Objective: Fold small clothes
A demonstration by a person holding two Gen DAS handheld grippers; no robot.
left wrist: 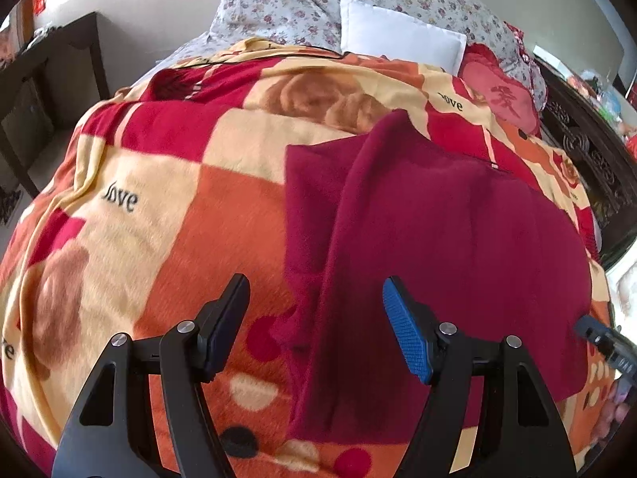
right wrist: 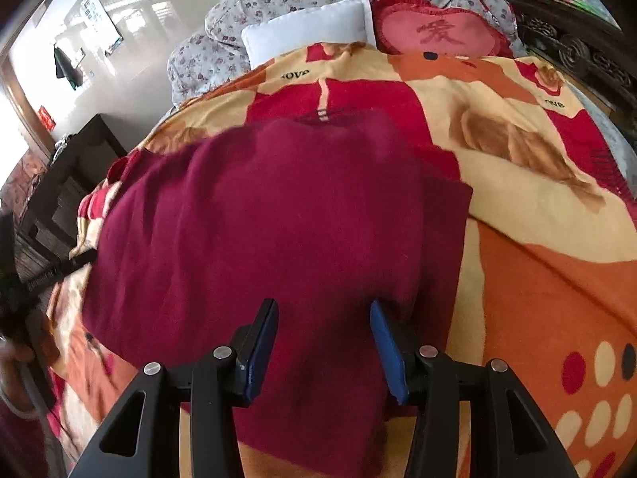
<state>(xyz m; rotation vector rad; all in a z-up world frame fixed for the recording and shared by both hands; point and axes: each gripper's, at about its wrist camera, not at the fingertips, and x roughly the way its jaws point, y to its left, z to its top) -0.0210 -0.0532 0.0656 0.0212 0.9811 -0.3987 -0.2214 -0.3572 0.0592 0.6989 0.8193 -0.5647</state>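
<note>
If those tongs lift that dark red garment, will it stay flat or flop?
The maroon garment would probably flop: it lies in soft folds, draped over the blanket. Its fuzzy knit likely grips rather than slips. It looks light.

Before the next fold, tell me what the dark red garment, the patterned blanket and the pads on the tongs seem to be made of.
Dark red garment: soft matte knit or fleece, probably; fuzzy, no sheen.
Patterned blanket: plush printed fleece, apparently; short brushed pile.
Pads on the left tongs: blue, likely rubber; a fine dotted grip texture shows.
</note>
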